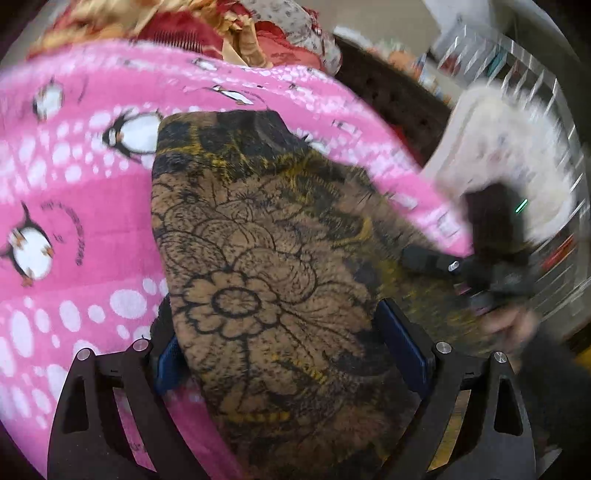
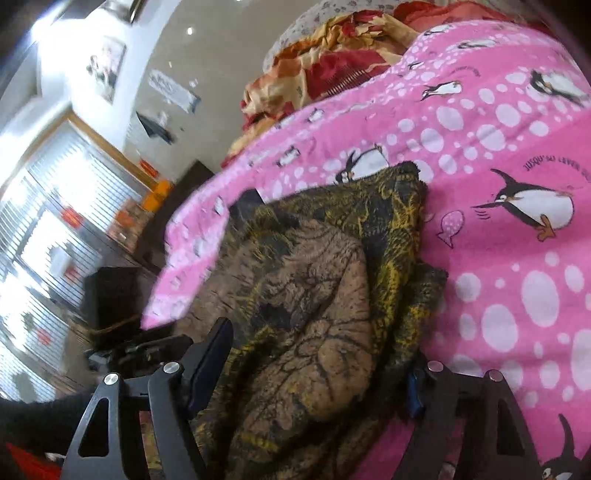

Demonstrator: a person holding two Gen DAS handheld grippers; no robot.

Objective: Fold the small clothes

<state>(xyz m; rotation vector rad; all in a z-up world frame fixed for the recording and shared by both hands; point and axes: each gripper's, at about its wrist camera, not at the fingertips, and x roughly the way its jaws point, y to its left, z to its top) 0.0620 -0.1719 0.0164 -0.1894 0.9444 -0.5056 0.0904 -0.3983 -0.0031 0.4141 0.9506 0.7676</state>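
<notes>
A brown garment (image 1: 258, 240) printed with black flowers and yellow accents lies folded on a pink penguin-print blanket (image 1: 74, 184). My left gripper (image 1: 280, 332) straddles its near end. Its blue pads (image 1: 402, 343) stand wide at either side of the cloth without pinching it. The right wrist view shows the same garment (image 2: 314, 277) bunched in layers on the blanket (image 2: 498, 221). My right gripper (image 2: 319, 350) is open around the garment's near part, with the cloth filling the gap. The right gripper (image 1: 461, 266) also shows, blurred, at the garment's right edge in the left wrist view.
Crumpled red and yellow fabric (image 1: 221, 26) (image 2: 332, 55) is heaped beyond the blanket. A white fluffy item (image 1: 498, 147) lies to the right, past a dark piece of furniture (image 1: 388, 92). Bright windows with blinds (image 2: 55, 221) fill the left of the right wrist view.
</notes>
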